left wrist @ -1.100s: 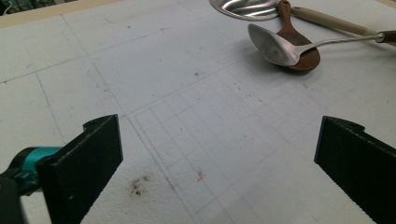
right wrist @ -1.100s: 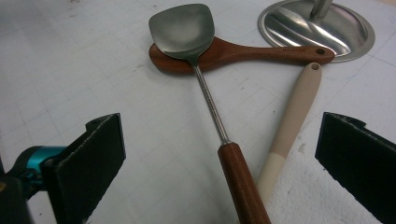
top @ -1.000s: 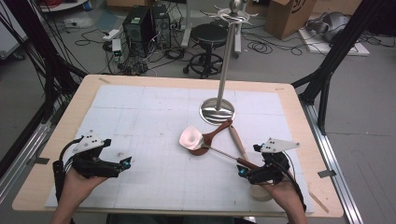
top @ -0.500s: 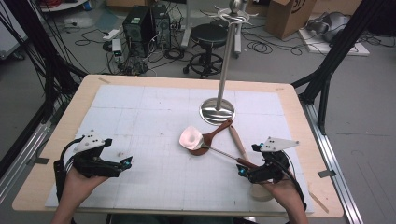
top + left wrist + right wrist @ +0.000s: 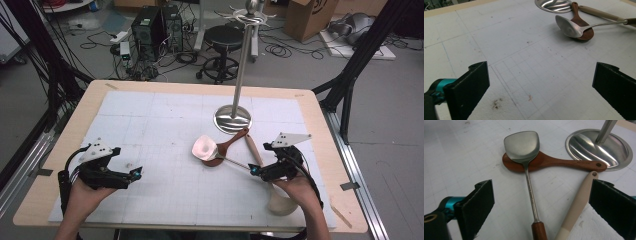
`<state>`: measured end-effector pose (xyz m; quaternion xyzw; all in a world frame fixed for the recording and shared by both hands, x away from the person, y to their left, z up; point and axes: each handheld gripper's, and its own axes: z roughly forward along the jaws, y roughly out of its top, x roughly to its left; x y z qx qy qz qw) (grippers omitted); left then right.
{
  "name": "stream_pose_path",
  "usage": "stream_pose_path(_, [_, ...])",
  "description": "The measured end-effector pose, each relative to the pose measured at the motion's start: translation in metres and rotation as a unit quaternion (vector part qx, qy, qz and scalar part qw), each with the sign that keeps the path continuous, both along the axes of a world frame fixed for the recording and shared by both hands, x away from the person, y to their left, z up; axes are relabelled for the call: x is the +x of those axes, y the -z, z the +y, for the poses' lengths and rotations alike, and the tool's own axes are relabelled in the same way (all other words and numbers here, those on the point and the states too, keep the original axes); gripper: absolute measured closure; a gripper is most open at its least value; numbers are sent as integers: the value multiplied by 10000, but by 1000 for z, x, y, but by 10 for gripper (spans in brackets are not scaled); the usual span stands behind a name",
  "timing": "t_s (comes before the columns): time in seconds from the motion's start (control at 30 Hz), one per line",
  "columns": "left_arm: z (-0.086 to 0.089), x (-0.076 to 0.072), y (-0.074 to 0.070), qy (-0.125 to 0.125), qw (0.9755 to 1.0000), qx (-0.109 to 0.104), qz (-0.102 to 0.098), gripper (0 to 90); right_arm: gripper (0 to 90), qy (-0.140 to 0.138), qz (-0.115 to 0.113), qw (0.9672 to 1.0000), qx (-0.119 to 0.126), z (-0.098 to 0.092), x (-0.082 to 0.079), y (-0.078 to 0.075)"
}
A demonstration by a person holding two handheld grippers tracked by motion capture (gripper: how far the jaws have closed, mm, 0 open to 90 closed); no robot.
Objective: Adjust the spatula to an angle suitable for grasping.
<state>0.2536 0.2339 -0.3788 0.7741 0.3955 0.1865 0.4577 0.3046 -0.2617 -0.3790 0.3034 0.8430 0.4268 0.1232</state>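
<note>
A metal spatula lies mid-table, its head resting on the bowl of a brown wooden spoon. A beige-handled utensil lies beside them. My right gripper hovers open at the spatula's wooden handle end, which sits between the jaws untouched. Those jaws have just been closing a little. From the right gripper I see the spatula, the spoon and the beige handle ahead. My left gripper rests at the front left, open and empty.
A steel stand with a round base and a tall pole rises behind the utensils. A white gridded mat covers the wooden table. The beige utensil's pale head lies beside my right wrist.
My right gripper has moved a little forward and left toward the spatula's handle end. The left gripper and the utensils have stayed put.
</note>
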Motion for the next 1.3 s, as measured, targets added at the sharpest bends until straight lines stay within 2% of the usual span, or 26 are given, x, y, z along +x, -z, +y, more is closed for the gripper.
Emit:
stream_pose_path(0.13, [-1,0,0,4,10000,3,8,17,67,37,57,10000,-43,1,8,2])
stream_pose_path(0.17, [-1,1,1,18,10000,20,14,17,96,48,95,9999,-42,1,11,3])
stream_pose_path(0.23, [-2,0,1,31,10000,19,23,17,213,-44,164,9999,-29,0,14,4])
stream_pose_path(0.3, [-2,0,2,35,10000,30,21,17,201,-40,170,9998,-40,1,17,5])
stream_pose_path(0.37, [-3,0,2,36,10000,25,13,17,228,-58,239,9997,-31,1,19,6])
stream_pose_path(0.5, [-3,0,1,30,10000,9,4,17,287,-204,306,9993,-70,6,23,8])
stream_pose_path(0.7, [-1,0,1,20,10000,9,5,17,366,-419,465,9977,-254,14,29,15])
stream_pose_path(0.9, [-1,0,1,6,10000,19,7,17,370,-452,552,9971,-275,16,30,18])
stream_pose_path(1.3, [0,1,-1,-10,10000,7,-7,17,380,-559,551,9965,-298,18,32,19])
